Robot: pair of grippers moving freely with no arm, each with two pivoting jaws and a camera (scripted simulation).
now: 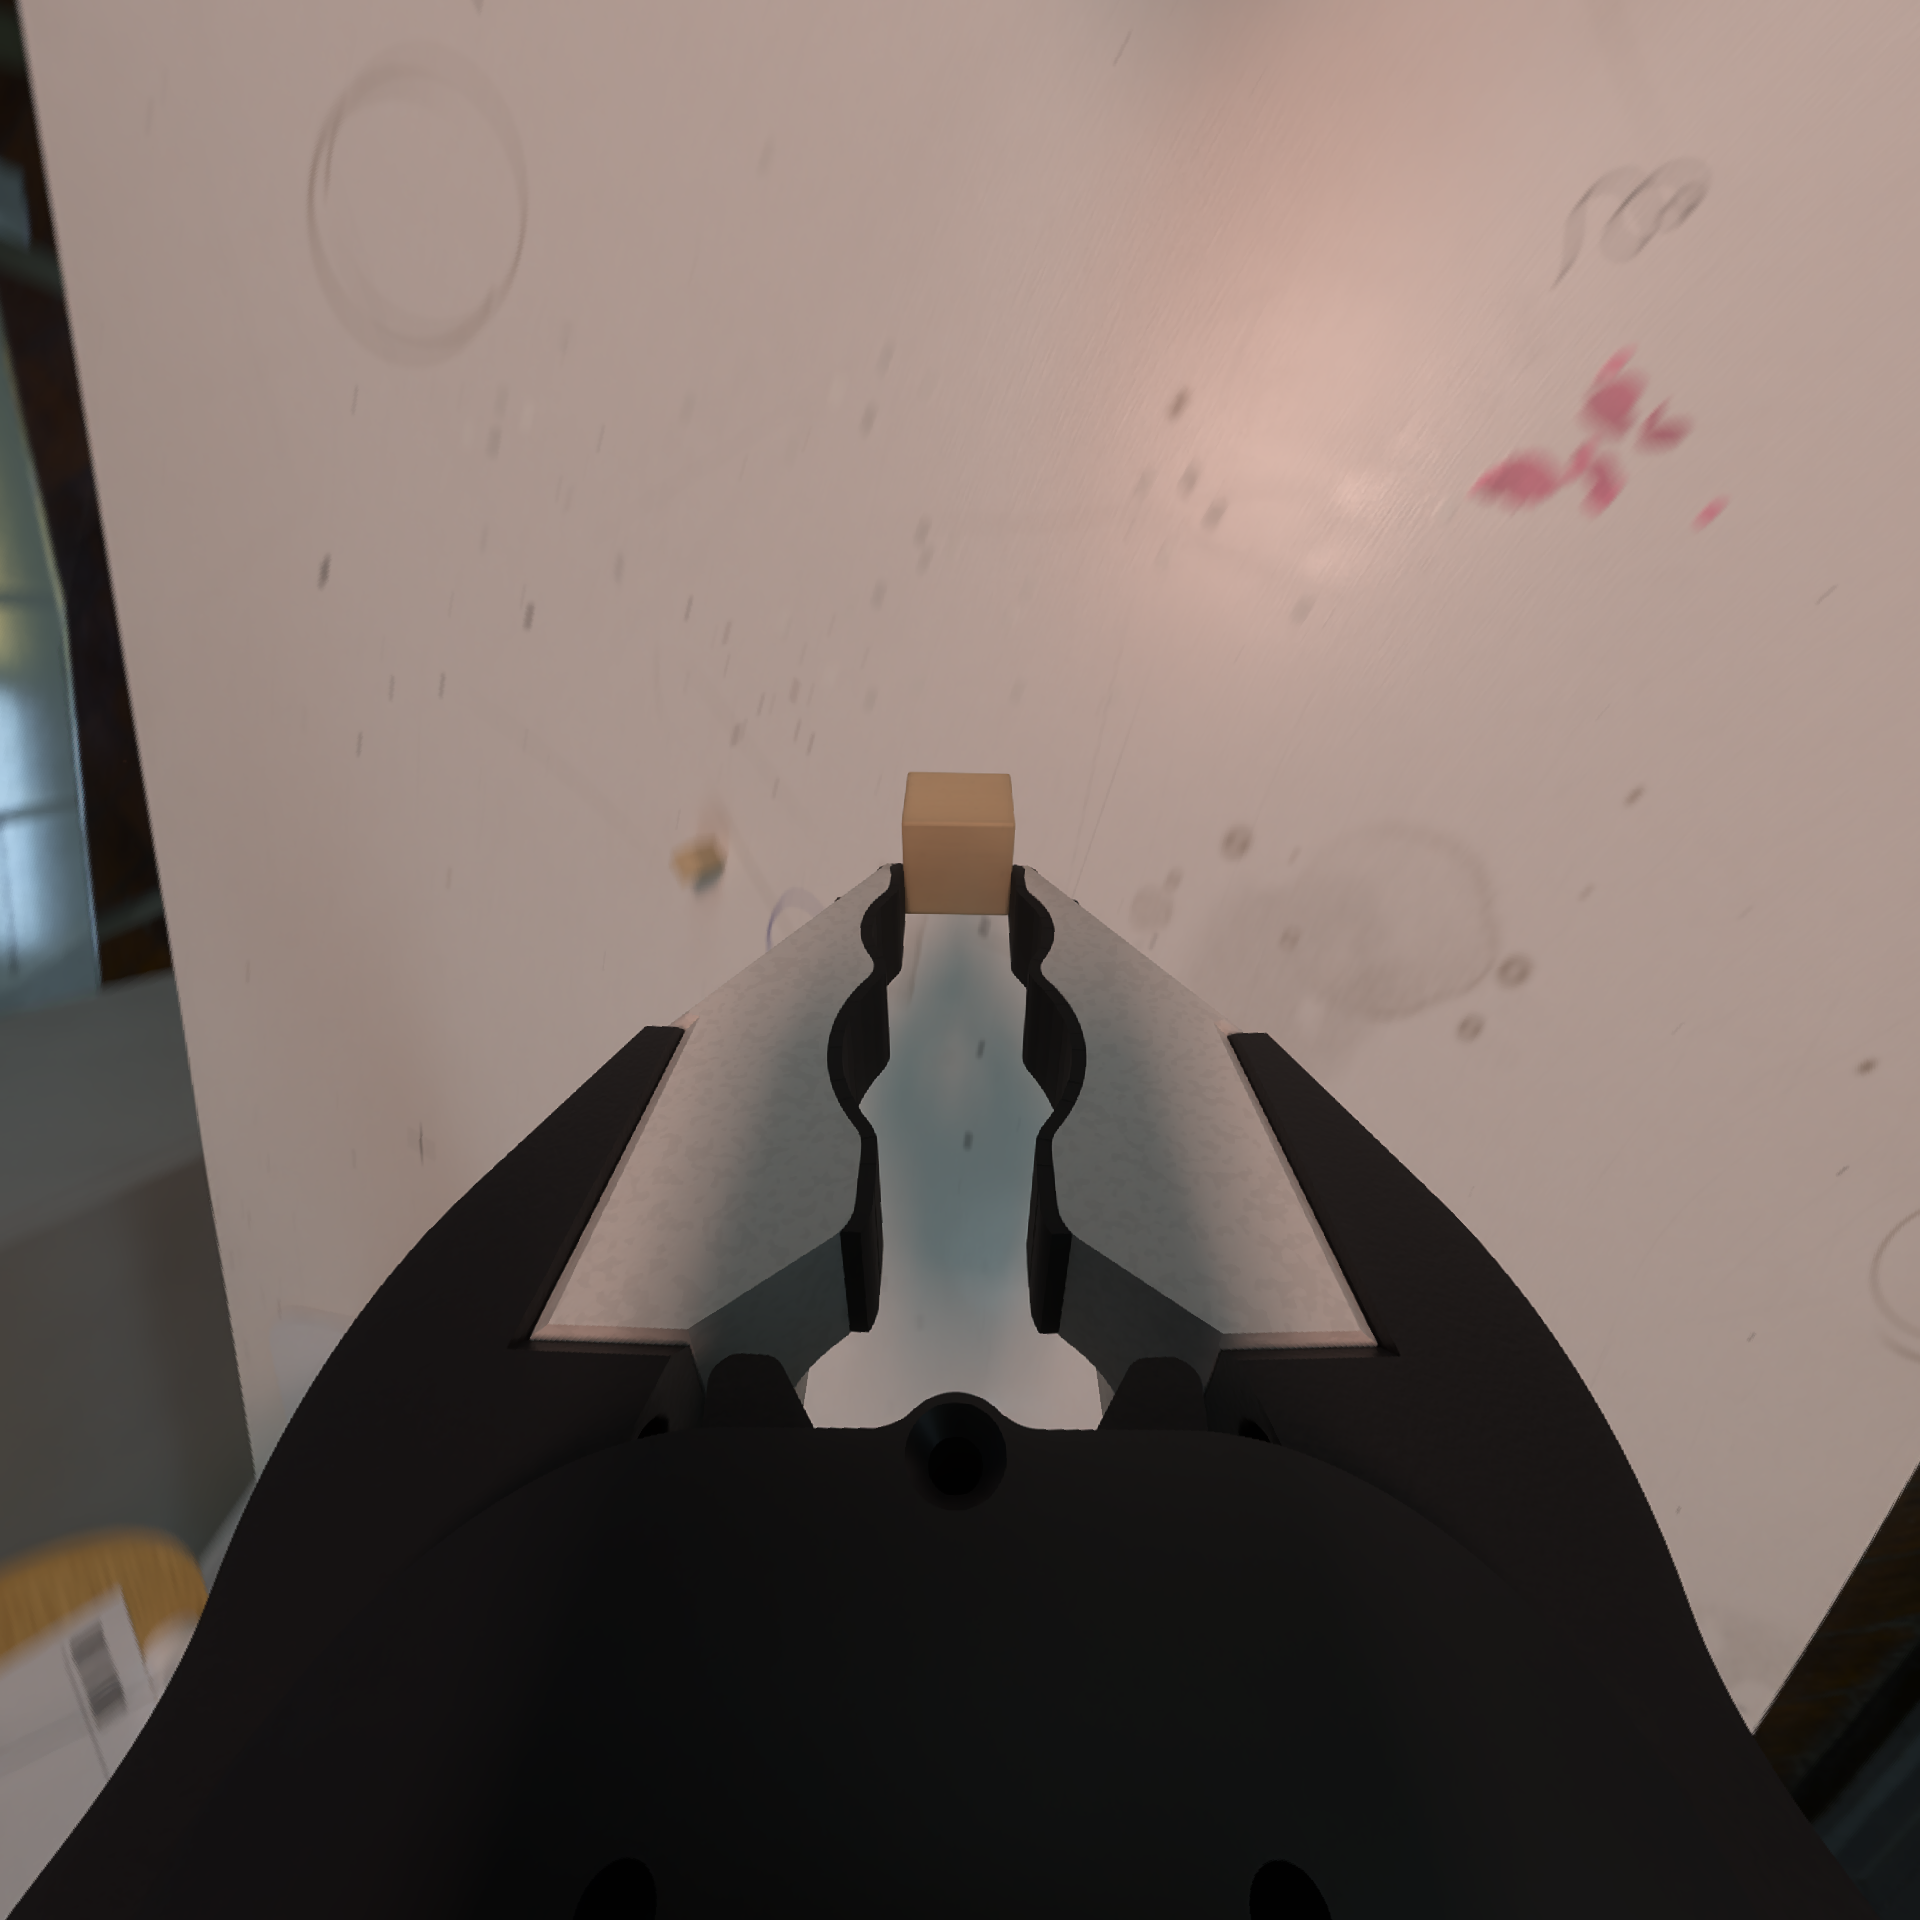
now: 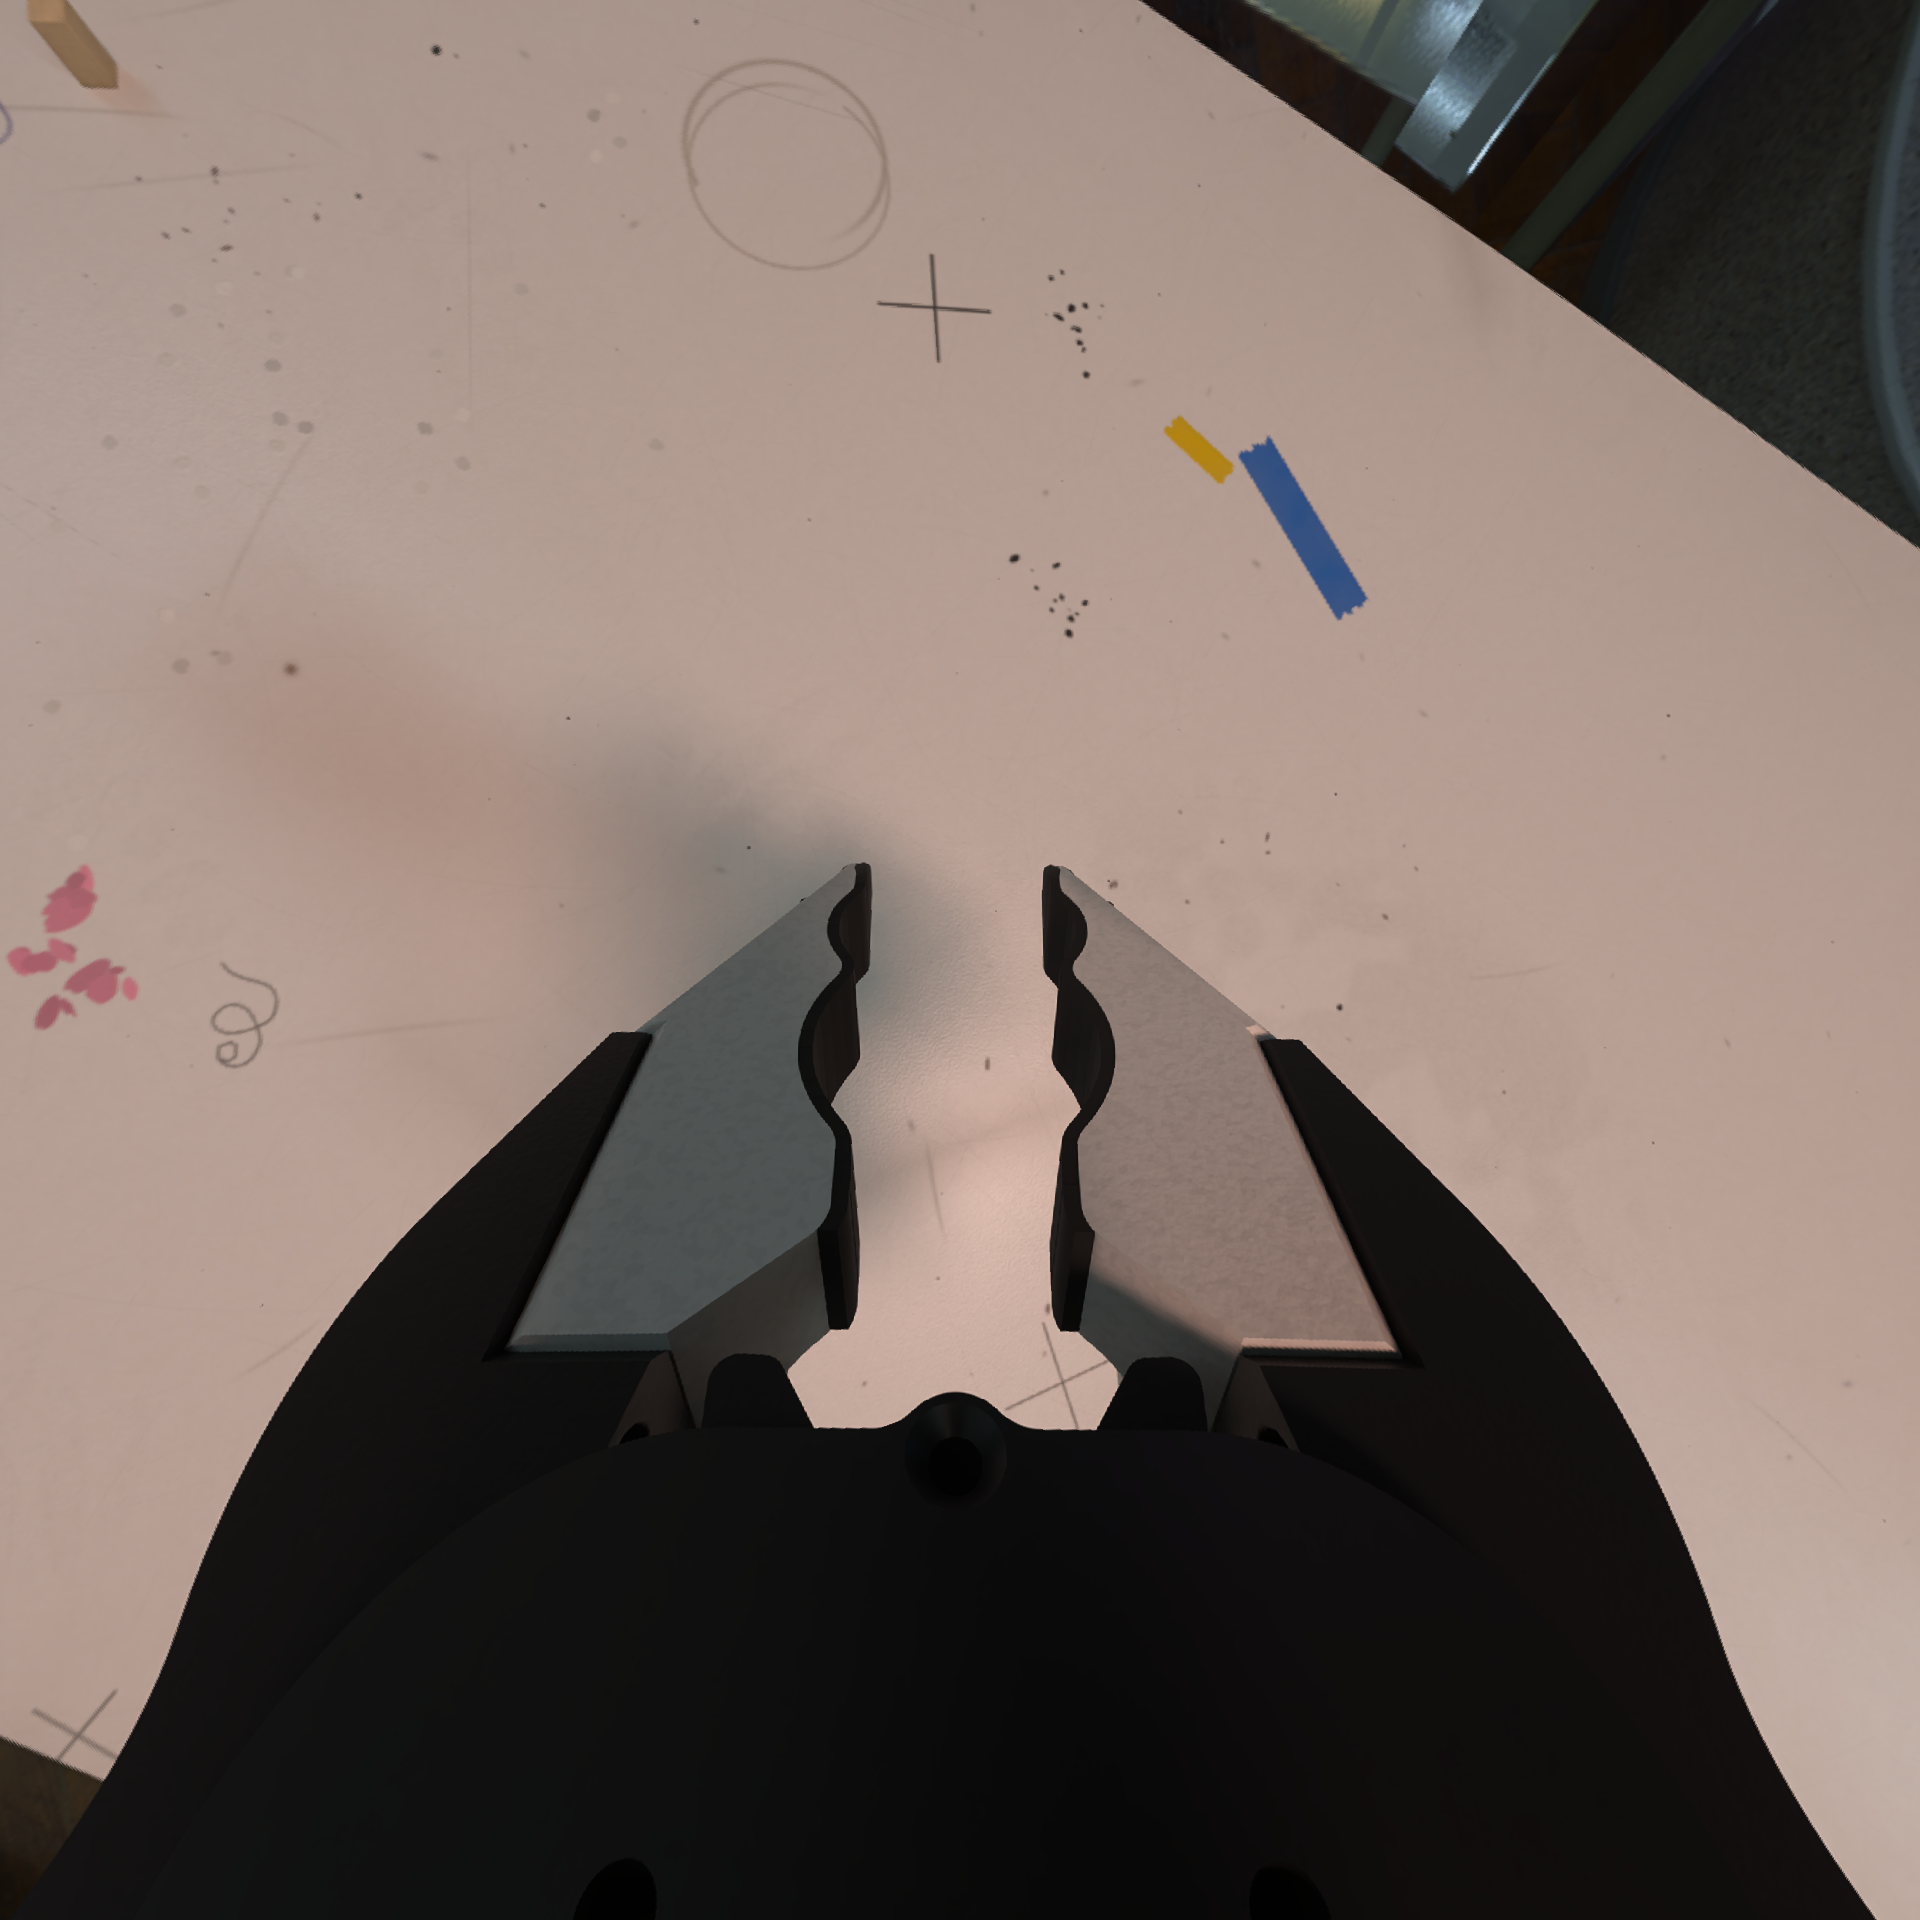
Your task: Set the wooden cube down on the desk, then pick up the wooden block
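Squarely pinched at the left gripper (image 1: 957, 883) fingertips sits the small tan wooden cube (image 1: 957, 842), above the stained pale desk (image 1: 1143, 416). Right gripper (image 2: 957, 883) gapes empty; the long light wooden block (image 2: 75, 44) lies far off, beyond pink smears (image 2: 68, 951).

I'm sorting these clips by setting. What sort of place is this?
Probably a workshop or craft desk: the pale desk bears pencil circles, a drawn cross, pink paint smears and strips of blue tape.

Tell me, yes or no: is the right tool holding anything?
No. The right tool is open above the bare desk, with nothing between its fingers.
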